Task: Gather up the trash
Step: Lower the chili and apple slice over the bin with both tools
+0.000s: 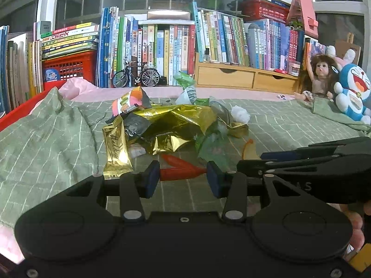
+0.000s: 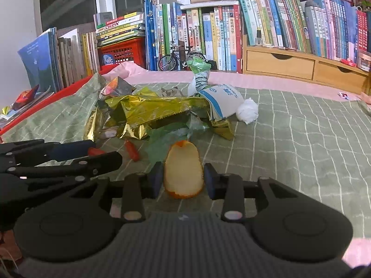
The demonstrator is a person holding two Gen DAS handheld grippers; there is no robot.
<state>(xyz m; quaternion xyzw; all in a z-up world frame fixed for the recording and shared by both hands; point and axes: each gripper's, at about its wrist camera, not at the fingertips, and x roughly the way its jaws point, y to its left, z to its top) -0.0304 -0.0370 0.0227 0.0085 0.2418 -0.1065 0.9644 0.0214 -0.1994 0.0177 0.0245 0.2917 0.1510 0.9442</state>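
Nearest you, your right claw [image 2: 183,181] is clamped on a curved piece of orange peel [image 2: 183,171]. Your left claw [image 1: 183,177] brackets a crumpled red plastic wrapper [image 1: 179,168], pads touching its ends. Both lie on the green checked cloth [image 2: 301,139]. Just beyond sits the trash heap: crinkled gold foil wrappers [image 1: 171,120], a white tissue ball [image 2: 247,110]. Farthest, upright books [image 1: 162,44].
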